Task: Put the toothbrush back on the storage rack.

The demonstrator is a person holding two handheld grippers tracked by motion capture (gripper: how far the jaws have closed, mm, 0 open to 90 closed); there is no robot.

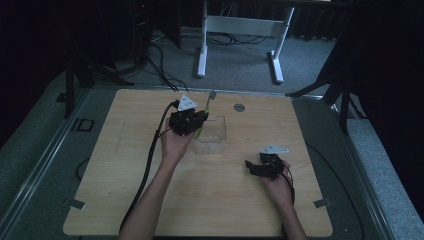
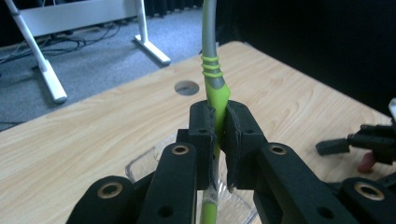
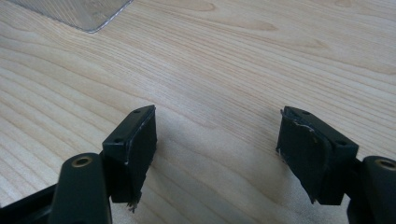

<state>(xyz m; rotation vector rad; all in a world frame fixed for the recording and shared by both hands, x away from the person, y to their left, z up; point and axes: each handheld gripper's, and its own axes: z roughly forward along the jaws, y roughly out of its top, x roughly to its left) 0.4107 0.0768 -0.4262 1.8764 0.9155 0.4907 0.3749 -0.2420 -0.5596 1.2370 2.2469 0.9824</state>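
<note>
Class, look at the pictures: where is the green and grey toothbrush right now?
The green and grey toothbrush is clamped upright in the left claw, above the clear plastic box near the middle of the wooden table in the high view.

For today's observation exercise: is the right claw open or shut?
Open. In the right gripper view, the right claw has its jaws standing wide apart with only bare wooden table between them, gripping nothing.

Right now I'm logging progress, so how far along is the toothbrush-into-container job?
Done: the left gripper is shut on the green toothbrush, lifted clear of the table. In hand: it holds the brush over the clear container, lower end pointing into it. Left: lowering it in and letting go. The right gripper rests open, apart from the container.
</note>
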